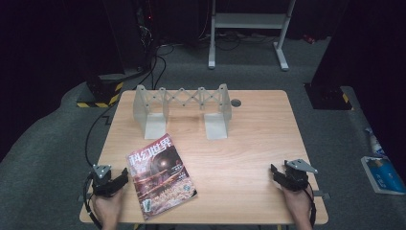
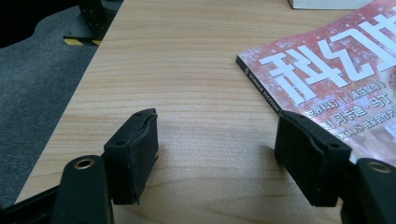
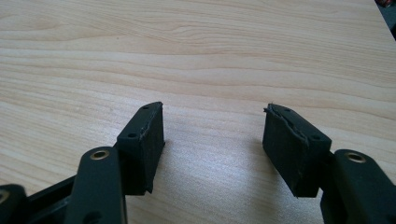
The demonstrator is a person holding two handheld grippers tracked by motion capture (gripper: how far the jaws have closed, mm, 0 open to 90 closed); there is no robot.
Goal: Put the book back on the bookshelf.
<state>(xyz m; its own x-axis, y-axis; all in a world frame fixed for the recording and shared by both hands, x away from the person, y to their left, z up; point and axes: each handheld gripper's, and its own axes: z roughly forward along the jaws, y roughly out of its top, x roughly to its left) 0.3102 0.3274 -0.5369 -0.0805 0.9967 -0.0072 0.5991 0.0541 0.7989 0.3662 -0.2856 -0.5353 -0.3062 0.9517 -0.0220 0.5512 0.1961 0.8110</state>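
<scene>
A magazine (image 1: 161, 175) with a red cover and white characters lies flat on the wooden table (image 1: 239, 139), near the front left. My left gripper (image 1: 125, 175) rests at the table's front left edge, just left of the magazine, jaws open and empty. In the left gripper view the left gripper (image 2: 215, 154) has bare wood between its jaws, and the magazine (image 2: 336, 74) lies to the right, its edge by the right jaw. My right gripper (image 1: 274, 173) sits near the front right, open, with nothing between its jaws. The right gripper (image 3: 214, 140) rests over bare wood.
A white expandable book rack (image 1: 182, 108) stands at the back of the table, with a round cable hole (image 1: 235, 102) to its right. Cables run off the table's left side. A blue-and-white item (image 1: 383, 173) lies on the floor at right.
</scene>
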